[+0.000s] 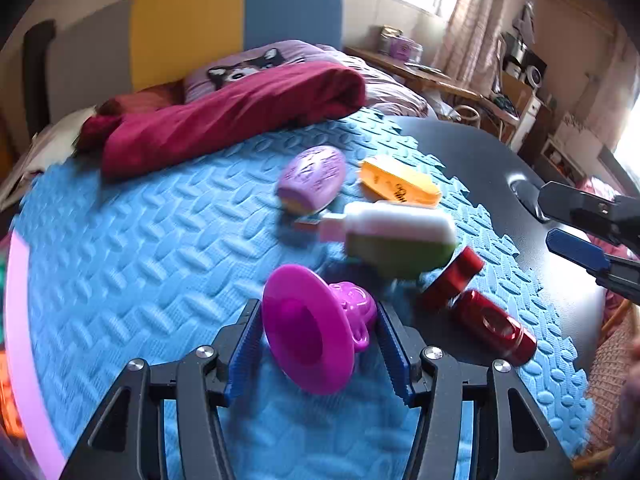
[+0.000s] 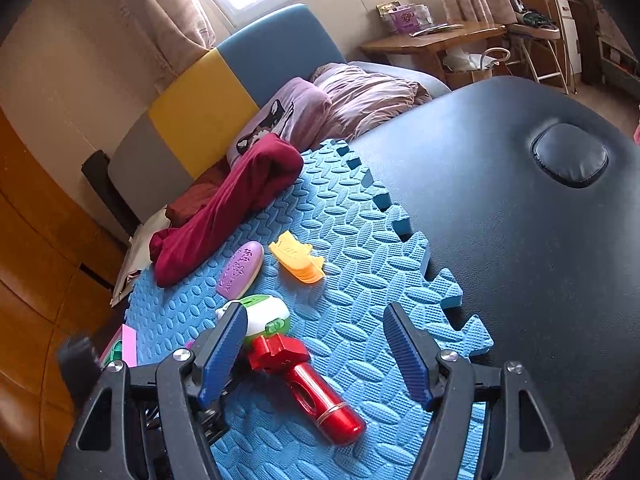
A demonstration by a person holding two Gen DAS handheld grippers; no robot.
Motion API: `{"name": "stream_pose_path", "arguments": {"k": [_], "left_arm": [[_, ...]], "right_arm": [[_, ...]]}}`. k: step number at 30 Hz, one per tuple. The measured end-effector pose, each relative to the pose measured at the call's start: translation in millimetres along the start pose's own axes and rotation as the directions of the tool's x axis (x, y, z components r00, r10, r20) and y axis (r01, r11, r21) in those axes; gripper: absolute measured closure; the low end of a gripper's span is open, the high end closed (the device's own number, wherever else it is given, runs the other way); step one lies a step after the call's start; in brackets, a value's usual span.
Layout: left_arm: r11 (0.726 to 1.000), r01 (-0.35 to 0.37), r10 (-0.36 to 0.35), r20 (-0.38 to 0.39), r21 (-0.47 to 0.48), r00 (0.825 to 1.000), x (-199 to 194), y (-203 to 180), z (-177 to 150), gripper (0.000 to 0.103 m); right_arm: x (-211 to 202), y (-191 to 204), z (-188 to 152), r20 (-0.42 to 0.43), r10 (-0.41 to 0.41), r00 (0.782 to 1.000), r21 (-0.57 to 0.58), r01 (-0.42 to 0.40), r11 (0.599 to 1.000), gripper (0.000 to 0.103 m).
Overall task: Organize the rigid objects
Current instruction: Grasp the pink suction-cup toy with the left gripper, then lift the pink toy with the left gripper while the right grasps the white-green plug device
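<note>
On the blue foam mat that covers part of the dark padded surface, we hold a magenta funnel-shaped toy between the fingers of our left tool. Its wide flared end faces the camera and its narrower knobbed end points away; the blue pads sit at either side of it, close against the toy, though blur keeps us from judging how firmly they press.

Just beyond the toy lie the other pieces: a green, white and pink bottle-like toy on its side, a lilac oval piece behind it to the left, and an orange piece beside that. To the right, a red metallic cylinder toy rests near the mat's jagged edge.

Our right tool hangs spread wide over the mat, gripping nothing. The red cylinder lies between its fingers, nearer the left one, with its shiny rounded end toward the camera. The green and white toy shows just behind the left finger; the lilac piece and the orange piece lie farther off. A crimson cloth is bunched at the mat's far edge, against the bed.
</note>
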State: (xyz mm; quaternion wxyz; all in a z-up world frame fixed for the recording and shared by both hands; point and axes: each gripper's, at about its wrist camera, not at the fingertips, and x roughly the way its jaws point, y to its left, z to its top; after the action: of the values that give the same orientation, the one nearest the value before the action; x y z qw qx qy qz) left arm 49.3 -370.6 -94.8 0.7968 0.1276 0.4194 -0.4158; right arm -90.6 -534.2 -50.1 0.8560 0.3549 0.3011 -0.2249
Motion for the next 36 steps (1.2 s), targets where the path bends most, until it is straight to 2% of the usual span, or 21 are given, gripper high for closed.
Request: {"name": "stream_pose_path", "arguments": {"k": [7,10,15,19,24,27,31,36], "left_arm": [[0.998,-0.019,0.021,0.029,-0.056,0.999,-40,20,-34,0.046],[0.998,-0.034,0.037,0.045,-0.061,0.998,-55,24,-45,0.046],[0.996,-0.031,0.035,0.057,-0.078,0.998,-72,26,-55,0.046],[0.996,-0.040,0.044,0.064,-0.076,0.997,-81,26,-62,0.046],[0.996,-0.025,0.032,0.077,-0.091,0.997,-96,29,-70,0.046],[0.995,-0.034,0.042,0.083,-0.096,0.996,-103,31,-74,0.046],[0.993,-0.039,0.049,0.089,-0.109,0.995,-112,36,-79,0.046],[0.992,-0.045,0.057,0.104,-0.120,0.993,-121,42,-83,0.046]], "right_arm": [[7,-4,-2,-0.045,0.014,0.999,0.028,-0.013,1.000,0.032],[19,-2,-5,-0.116,0.036,0.993,0.035,-0.032,0.999,0.032],[29,9,-12,-0.167,0.016,0.986,-0.028,-0.021,0.999,0.032],[46,19,-25,-0.274,0.016,0.962,-0.081,-0.040,0.996,0.032],[56,46,-46,-0.371,0.066,0.926,-0.181,-0.142,0.973,0.030],[51,57,-49,-0.345,0.053,0.937,-0.239,-0.143,0.960,0.030],[37,57,-41,-0.269,0.073,0.960,-0.240,-0.140,0.961,0.030],[33,54,-32,-0.219,0.074,0.973,-0.216,-0.123,0.969,0.030]]}}
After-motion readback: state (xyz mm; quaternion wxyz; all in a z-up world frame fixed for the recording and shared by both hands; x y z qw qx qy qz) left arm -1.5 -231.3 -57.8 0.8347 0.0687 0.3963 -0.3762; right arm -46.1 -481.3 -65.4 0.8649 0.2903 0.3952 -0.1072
